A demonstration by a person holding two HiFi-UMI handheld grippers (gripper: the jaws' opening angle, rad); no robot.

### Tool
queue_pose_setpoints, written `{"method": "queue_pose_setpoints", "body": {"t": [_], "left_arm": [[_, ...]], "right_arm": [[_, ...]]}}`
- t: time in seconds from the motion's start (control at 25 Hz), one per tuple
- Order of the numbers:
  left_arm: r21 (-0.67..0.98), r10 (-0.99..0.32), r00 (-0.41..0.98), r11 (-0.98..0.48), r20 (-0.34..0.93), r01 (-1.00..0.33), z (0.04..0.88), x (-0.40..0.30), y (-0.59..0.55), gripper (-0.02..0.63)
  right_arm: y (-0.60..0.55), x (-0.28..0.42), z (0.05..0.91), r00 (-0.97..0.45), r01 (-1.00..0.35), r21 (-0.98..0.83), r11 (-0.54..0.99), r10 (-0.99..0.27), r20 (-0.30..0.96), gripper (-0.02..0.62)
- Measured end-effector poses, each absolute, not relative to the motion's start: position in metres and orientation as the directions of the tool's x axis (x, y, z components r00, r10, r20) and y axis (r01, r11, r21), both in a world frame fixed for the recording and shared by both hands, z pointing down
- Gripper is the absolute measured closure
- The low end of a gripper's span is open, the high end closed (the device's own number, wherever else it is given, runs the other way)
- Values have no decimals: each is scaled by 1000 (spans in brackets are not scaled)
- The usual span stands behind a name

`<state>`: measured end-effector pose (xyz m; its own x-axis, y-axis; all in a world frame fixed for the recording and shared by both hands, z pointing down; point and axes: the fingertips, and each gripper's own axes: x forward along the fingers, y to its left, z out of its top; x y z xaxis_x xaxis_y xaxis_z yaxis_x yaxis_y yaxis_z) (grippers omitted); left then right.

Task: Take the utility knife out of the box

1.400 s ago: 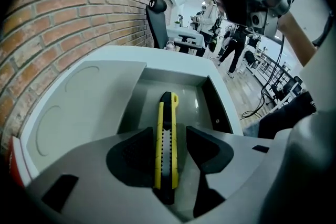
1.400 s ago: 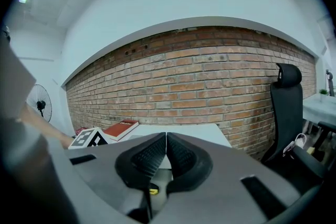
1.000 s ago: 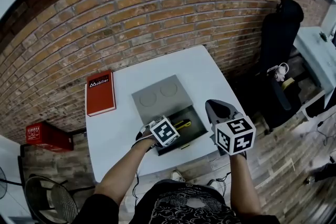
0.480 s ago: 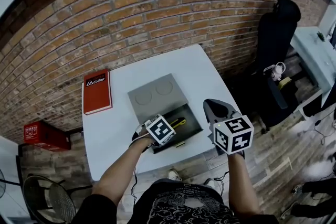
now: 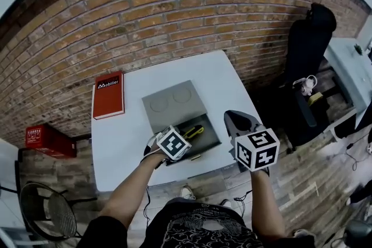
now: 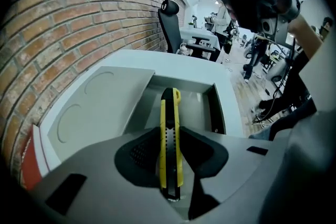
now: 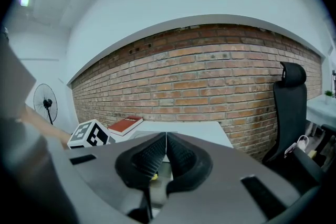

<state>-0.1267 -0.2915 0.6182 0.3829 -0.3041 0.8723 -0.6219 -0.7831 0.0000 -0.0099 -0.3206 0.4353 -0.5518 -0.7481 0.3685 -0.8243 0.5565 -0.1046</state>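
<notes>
Left gripper view: left tongs (image 6: 170, 138) pinched the knife (image 6: 169, 110) at its 6 o'clock end; it might pivot loose; right tongs (image 7: 166, 139) were shut, empty.

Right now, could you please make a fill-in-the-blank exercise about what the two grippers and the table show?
The utility knife gripped in the jaws of the left gripper is black and ___. The right gripper has its jaws shut on ___. In the head view, the red book lies to the ___ of the box.
Missing words: yellow; nothing; left.
</notes>
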Motion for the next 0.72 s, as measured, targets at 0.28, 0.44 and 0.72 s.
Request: {"method": "queue_pose_setpoints", "body": {"t": [0.28, 0.44, 0.72], "left_arm": [[-53, -437, 359, -691, 825, -721, 588, -141, -298, 479], [-59, -493, 354, -643, 795, -764, 573, -147, -297, 479], [-84, -611, 325, -543, 721, -836, 535, -156, -296, 479]], "right_arm": [[-318, -15, 431, -599, -788, -107, 606, -715, 361, 575], [-316, -19, 426, -625, -766, -107, 633, -697, 352, 575], [-309, -23, 417, -669, -725, -102, 681, -661, 340, 574]]}}
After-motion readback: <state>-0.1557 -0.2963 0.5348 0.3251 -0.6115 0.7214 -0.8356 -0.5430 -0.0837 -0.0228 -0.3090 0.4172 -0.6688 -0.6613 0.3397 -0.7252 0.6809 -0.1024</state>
